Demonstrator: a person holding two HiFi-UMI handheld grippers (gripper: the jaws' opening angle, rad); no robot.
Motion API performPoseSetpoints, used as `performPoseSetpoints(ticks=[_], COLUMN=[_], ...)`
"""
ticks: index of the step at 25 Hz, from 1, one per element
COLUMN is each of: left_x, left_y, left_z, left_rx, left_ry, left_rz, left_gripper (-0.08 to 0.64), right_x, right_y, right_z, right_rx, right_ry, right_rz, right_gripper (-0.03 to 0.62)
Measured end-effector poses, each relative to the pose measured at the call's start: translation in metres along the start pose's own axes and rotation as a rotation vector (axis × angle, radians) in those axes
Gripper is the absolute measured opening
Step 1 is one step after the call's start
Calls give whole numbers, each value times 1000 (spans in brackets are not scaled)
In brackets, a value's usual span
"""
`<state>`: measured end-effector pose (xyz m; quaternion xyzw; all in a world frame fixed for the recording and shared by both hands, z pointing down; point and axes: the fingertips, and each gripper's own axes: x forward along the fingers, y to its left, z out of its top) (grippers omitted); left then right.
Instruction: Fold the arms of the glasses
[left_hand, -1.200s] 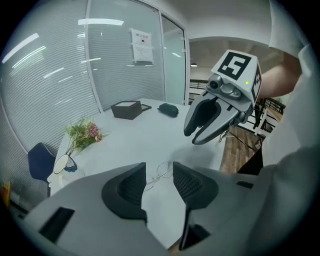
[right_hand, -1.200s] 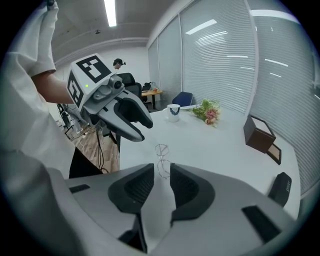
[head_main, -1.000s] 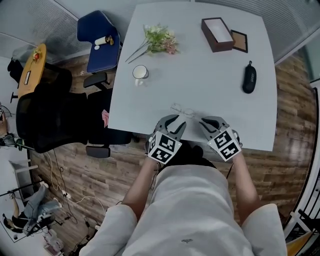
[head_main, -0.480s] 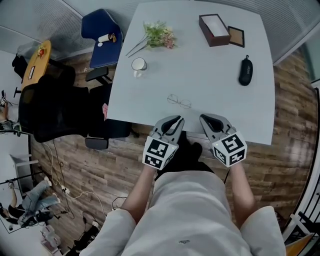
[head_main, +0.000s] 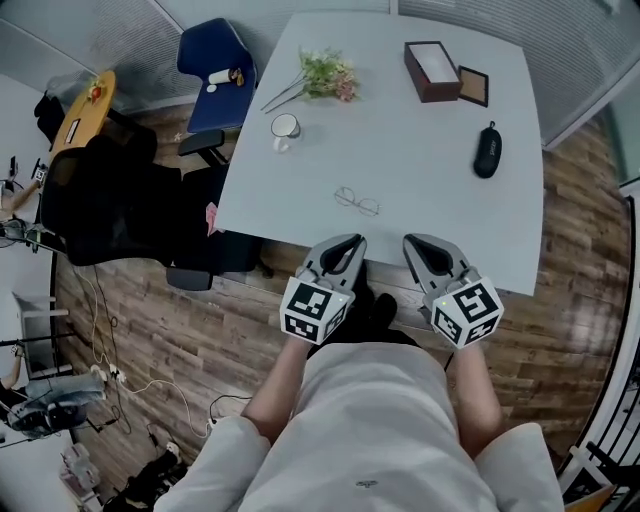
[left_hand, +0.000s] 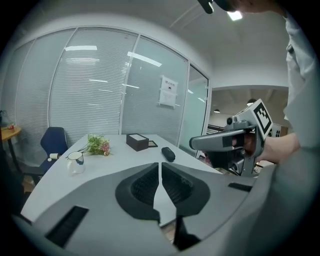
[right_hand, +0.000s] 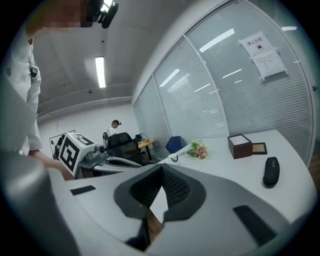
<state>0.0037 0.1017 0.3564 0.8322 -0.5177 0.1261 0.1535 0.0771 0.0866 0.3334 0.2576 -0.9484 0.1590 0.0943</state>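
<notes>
Hovering clenched and empty, short of the glasses

We hold both tongs side by side over the near edge of the surface (head_main: 420, 130). The left tongs (head_main: 349, 242) have just been closing and show only a thin slit with nothing in it. The right tongs (head_main: 412, 242) are pressed together, also empty. The glasses (head_main: 357, 201) lie flat on the surface ahead of the left tongs' tips and off to the left of the right tongs' line, touching neither. They are too small for us to tell whether the arms are tucked in or spread, so they could be awaiting folding or already folded and set down. We judge them light, thin-framed and fragile, loose at the hinges and apt to skid on the smooth top. Any hold belongs on the frame by a hinge or on an arm, gently, never on the lenses.
</notes>
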Motion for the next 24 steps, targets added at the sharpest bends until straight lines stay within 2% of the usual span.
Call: performPoseSetpoints(ticks=[11,24], left_x=[2,6], left_y=[-15,-9], left_z=[10,20], left_rx=[-21,-31], left_ry=[-17,-27], left_rz=[-20,-20], left_gripper=[34,34], right_x=[-10,-8], right_y=[-6,-15], right_z=[8,14], right_rx=[25,17], right_ry=[-30,-37], right_rz=[-20,-42], right_gripper=[4,3])
